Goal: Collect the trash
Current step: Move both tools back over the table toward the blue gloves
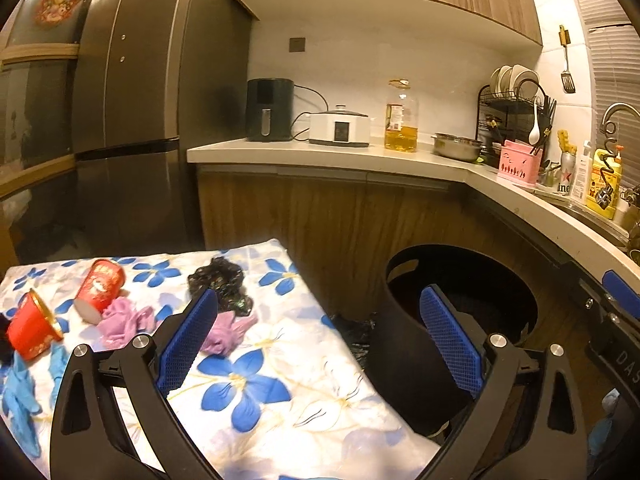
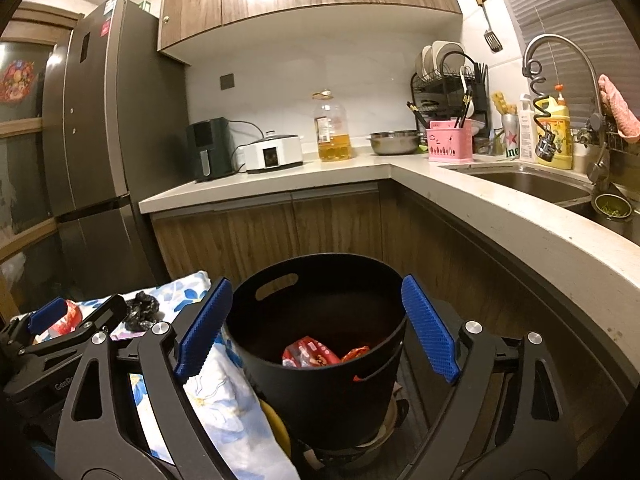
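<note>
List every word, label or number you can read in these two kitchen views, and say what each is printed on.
"ine": the visible letters on the green can with a red star, by the sink.
"DAS": right gripper body, cut off.
"GenRo": left gripper body, cut off.
Oil bottle label, yellow detergent bottle, red cups, fridge stickers: too blurred.

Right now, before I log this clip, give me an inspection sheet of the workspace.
Surface: floral cloth covering a low table.
Job's things: two red cups on their sides, purple gloves, blue gloves, crumpled black bag on the cloth; black bin beside it holds red wrappers.
Clutter: nothing seen beyond the trash.
Grippers: left gripper open, empty; right gripper open, empty, above the bin.
Cables: appliance cords on the counter.
Surroundings: fridge, air fryer, oil bottle, dish rack, sink.
</note>
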`<state>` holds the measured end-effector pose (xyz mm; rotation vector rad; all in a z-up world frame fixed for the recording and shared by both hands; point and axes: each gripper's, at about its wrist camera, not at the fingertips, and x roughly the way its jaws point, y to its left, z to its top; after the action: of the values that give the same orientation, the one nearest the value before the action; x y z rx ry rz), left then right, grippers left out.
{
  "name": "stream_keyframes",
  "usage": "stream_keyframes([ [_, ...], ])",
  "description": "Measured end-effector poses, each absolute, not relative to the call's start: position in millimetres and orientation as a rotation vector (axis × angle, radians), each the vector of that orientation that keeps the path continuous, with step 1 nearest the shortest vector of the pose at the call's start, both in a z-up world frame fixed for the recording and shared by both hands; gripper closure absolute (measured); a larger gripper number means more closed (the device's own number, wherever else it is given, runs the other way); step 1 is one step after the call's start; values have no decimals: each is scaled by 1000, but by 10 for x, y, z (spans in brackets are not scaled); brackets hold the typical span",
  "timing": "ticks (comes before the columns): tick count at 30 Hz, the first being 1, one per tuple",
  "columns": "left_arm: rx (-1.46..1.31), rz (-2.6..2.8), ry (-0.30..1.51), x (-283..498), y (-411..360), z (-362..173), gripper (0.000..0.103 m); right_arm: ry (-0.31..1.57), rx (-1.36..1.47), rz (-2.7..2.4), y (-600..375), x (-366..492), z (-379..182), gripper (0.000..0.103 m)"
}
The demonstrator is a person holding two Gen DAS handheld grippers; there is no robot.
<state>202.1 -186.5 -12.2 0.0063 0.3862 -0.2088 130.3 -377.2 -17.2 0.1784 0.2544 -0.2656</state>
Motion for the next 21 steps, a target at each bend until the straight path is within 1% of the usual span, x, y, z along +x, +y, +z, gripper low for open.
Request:
stream_keyframes([
  [21,-22,-124,354,1514,-1245,-28,6,215,147,-186,-3146,859,-57,18],
])
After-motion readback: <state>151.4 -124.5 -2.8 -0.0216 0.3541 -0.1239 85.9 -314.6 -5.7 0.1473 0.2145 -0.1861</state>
